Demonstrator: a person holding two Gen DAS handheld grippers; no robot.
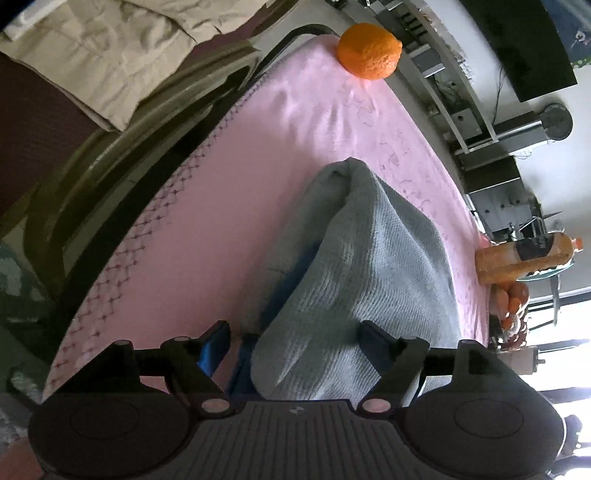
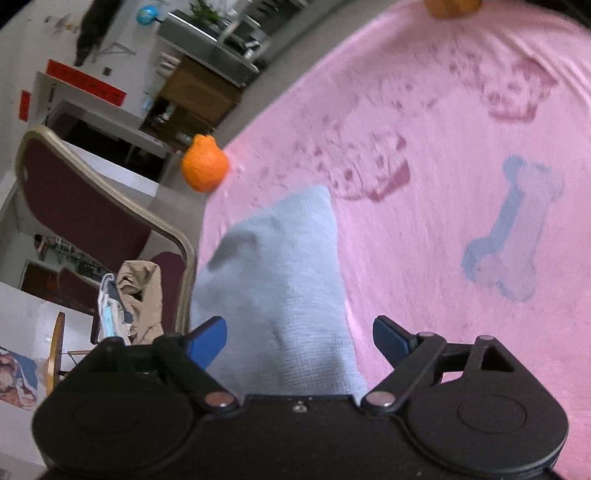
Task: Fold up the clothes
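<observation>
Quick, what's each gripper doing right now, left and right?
Left gripper: open, grey cloth between its fingers, not pinched.
Right gripper: open, same cloth between its fingers, not pinched.

Orange block (image 2: 451,8) cut off at the top edge

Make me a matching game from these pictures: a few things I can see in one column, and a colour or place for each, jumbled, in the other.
Things:
1. orange
2. folded cloth
3. bone print
4. chair

Descriptions:
A. blue shape printed on the pink sheet
B. dark red padding, metal frame, beside the pink surface
C. pale grey-blue, lying between the open fingers of the right hand-held gripper
D. round fruit at the pink sheet's far edge

Pairs: 1-D, 2-C, 3-A, 4-B
</observation>
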